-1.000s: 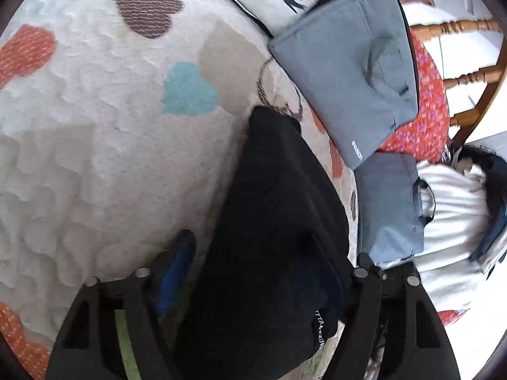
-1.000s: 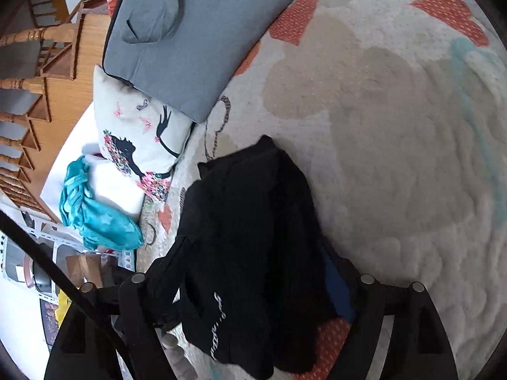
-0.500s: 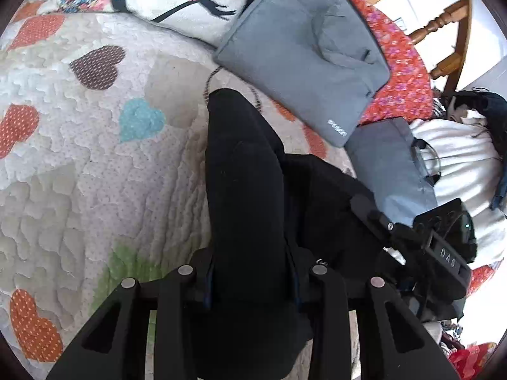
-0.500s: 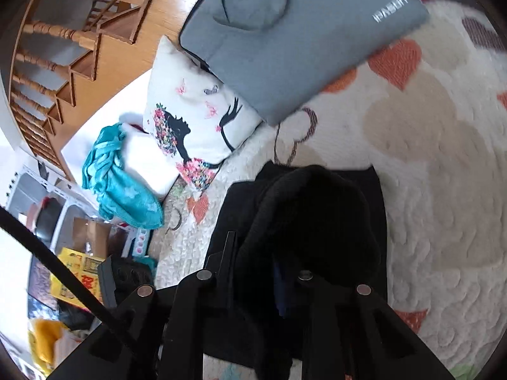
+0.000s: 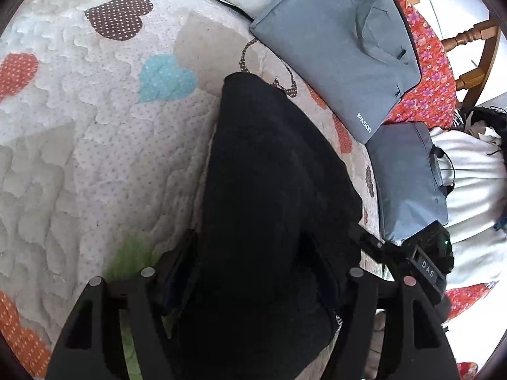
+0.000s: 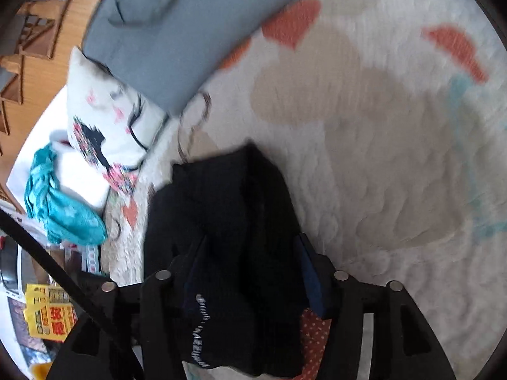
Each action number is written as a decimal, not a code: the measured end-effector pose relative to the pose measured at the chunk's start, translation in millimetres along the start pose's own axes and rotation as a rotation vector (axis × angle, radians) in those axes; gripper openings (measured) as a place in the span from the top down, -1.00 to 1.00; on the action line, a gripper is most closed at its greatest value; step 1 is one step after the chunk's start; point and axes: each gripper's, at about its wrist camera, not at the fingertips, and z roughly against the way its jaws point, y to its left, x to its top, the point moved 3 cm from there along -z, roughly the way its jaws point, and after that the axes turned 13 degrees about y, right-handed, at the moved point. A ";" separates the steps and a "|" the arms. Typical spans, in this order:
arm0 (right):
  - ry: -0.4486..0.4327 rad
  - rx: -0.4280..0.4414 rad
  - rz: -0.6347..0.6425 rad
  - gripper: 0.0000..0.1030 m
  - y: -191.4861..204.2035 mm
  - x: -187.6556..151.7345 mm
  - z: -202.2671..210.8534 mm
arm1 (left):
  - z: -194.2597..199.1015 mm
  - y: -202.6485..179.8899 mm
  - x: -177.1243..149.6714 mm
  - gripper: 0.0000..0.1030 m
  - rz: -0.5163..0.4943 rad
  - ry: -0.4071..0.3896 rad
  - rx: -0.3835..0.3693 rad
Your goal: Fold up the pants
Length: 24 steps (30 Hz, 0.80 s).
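Note:
Folded black pants (image 5: 269, 158) lie in a bundle on a heart-patterned quilt (image 5: 95, 126). My left gripper (image 5: 250, 247) straddles their near end. Its jaws are opening, the cloth fills the space between them, and the pads are no longer pinching it. In the right wrist view the same pants (image 6: 228, 190) show white lettering at the near edge. My right gripper (image 6: 252, 243) straddles that end too, its jaws opening with the cloth between them. This view is blurred by motion. The right gripper's body (image 5: 424, 269) shows at the pants' right side.
A grey laptop bag (image 5: 342, 38) and a second grey bag (image 5: 408, 177) lie beyond the pants, next to a printed pillow (image 6: 104, 117). Off the quilt's edge are a teal cloth (image 6: 60, 202), white clothing (image 5: 475, 183) and a wooden chair (image 5: 469, 34).
Half a second ago both grippers were pinched narrow on the pants. Both sets of jaws now stand wide again, and the pants lie lower and flatter on the quilt.

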 end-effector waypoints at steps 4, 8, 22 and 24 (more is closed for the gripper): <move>0.031 0.118 0.030 0.05 7.1 0.0 -6.0 | 0.8 -13.9 -3.5 0.08 -0.052 0.006 0.031; -0.011 0.134 0.106 0.16 30.1 2.3 1.1 | 13.1 -23.3 -3.6 0.20 -0.072 -0.025 0.016; -0.241 -0.130 0.086 -0.24 42.1 4.0 38.1 | 46.0 -4.7 -0.3 -0.13 0.067 -0.073 0.069; -0.237 -0.030 0.135 -0.24 56.1 -0.2 41.4 | 57.5 -10.7 -7.3 -0.13 0.040 -0.123 0.104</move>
